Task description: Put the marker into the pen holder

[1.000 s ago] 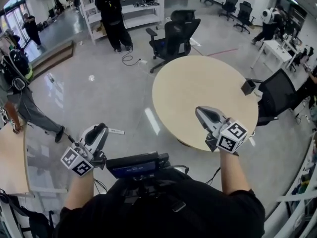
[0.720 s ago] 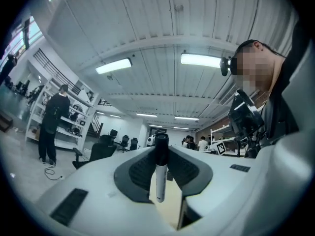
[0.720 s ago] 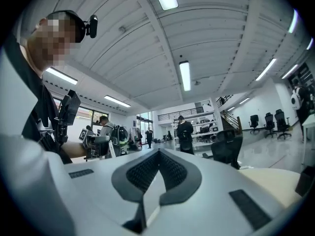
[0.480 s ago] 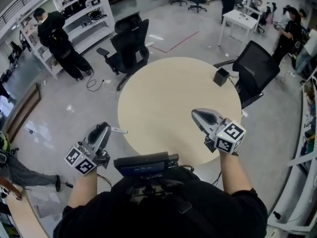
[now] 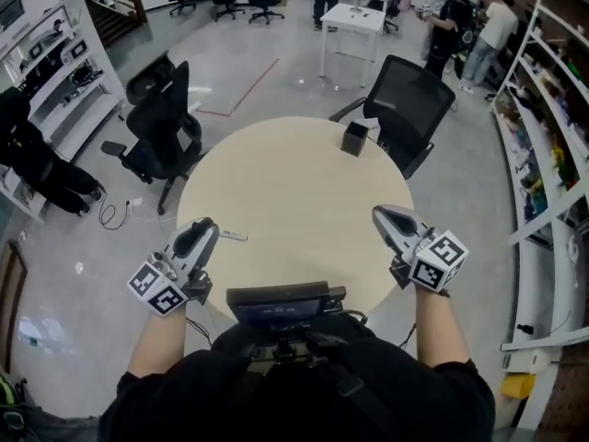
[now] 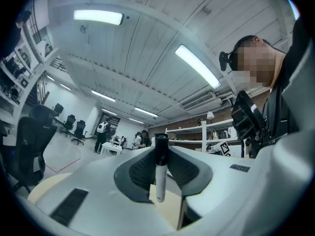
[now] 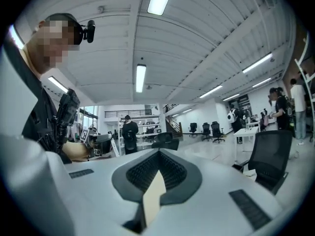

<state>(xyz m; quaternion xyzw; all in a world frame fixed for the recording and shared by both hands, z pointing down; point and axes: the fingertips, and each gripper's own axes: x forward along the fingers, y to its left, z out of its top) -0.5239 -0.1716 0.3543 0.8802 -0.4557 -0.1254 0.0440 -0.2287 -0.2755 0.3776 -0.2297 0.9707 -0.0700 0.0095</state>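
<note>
My left gripper (image 5: 210,229) is shut on a white marker (image 5: 232,236) with a black cap, which sticks out sideways over the near left edge of the round beige table (image 5: 294,210). In the left gripper view the marker (image 6: 160,173) stands upright, pinched between the grey pads at the gripper's (image 6: 160,154) tip. A small black pen holder (image 5: 354,139) stands at the table's far edge, well beyond both grippers. My right gripper (image 5: 379,214) hovers over the near right part of the table. Seen from its own camera, the right gripper (image 7: 158,157) is shut with nothing in it.
Black office chairs stand behind the table at the left (image 5: 164,122) and at the far right (image 5: 405,109). A white desk (image 5: 354,18) with people around it is farther back. Shelving lines the left (image 5: 46,81) and right (image 5: 552,109) walls. A dark device (image 5: 285,302) hangs on my chest.
The view has swung across the room, so the table has come from the right to straight ahead of me. Both grippers moved with it, the marker still in the left one.
</note>
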